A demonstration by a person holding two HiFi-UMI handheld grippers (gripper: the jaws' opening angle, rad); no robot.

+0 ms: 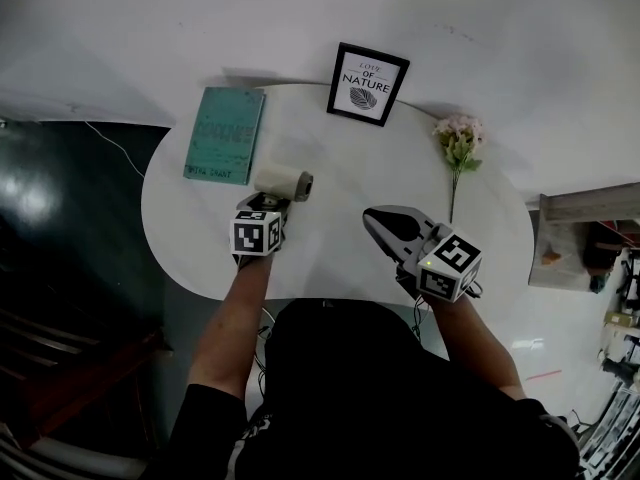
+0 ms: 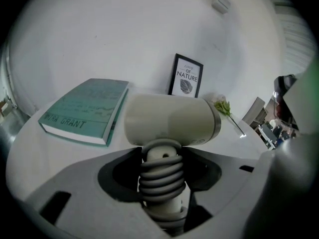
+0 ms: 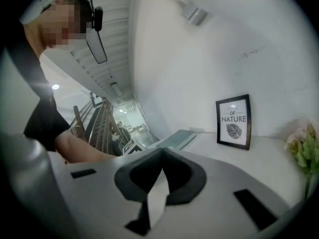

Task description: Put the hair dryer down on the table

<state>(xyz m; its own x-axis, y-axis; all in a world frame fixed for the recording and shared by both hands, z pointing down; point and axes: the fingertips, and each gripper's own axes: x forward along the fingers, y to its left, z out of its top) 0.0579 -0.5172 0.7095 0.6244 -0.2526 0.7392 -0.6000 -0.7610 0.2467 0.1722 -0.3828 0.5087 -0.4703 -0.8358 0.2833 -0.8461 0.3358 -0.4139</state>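
To set the hair dryer [image 1: 283, 183] down well, I would lower it onto the bare white bench [image 1: 330, 258] in the open patch left of centre in the head view, clear of the teal book [image 1: 225, 133] just up and left of it. The barrel and handle should rest flat so it cannot roll. Only then would I ease the grip apart and draw straight back without snagging the coiled cord [image 2: 160, 176]. The dryer sits over that part of the bench now, barrel level and pointing toward the right of the frame; whether it already touches the surface I cannot tell. The left tongs [image 1: 270, 206] are clamped narrowly on the dryer's handle, over the grey cord wound round it. The right tongs [image 3: 162, 152] hover right of centre in the head view, their 2 jaws brought together at the tips, holding and touching nothing. The framed print [image 1: 367, 83] and pink flowers [image 1: 460, 140] lie toward the top and upper right, well apart from the dryer.
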